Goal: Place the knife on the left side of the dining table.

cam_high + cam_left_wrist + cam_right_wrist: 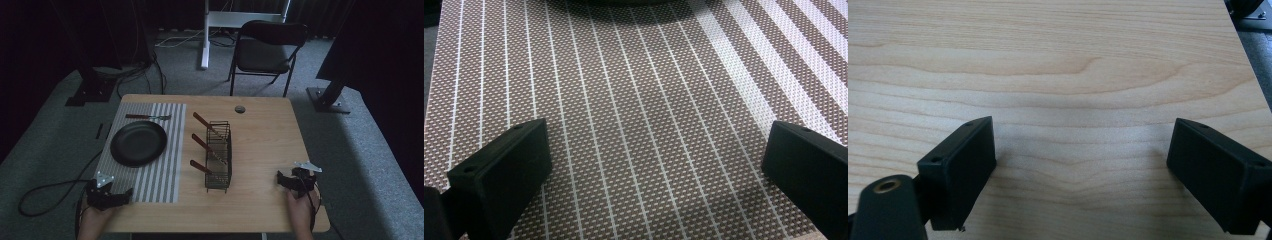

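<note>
Wooden table (260, 150) first, with the striped placemat (167, 165) on the left half and the wire rack (219, 156) mid-table. Black plate (138, 143) on the mat, straight ahead of the left gripper (107, 196) and near it; fork (147, 117) beyond the plate. Three wooden-handled utensils (207, 145) propped in the rack — handles tilted up toward the mat, long axes running across the table. Rack forward and to the left of the right gripper (296, 181), forward and to the right of the left one; roughly equal reach, judged from above. Jaws of both spread wide, gripping nothing — mat under the left pair, bare wood under the right.
</note>
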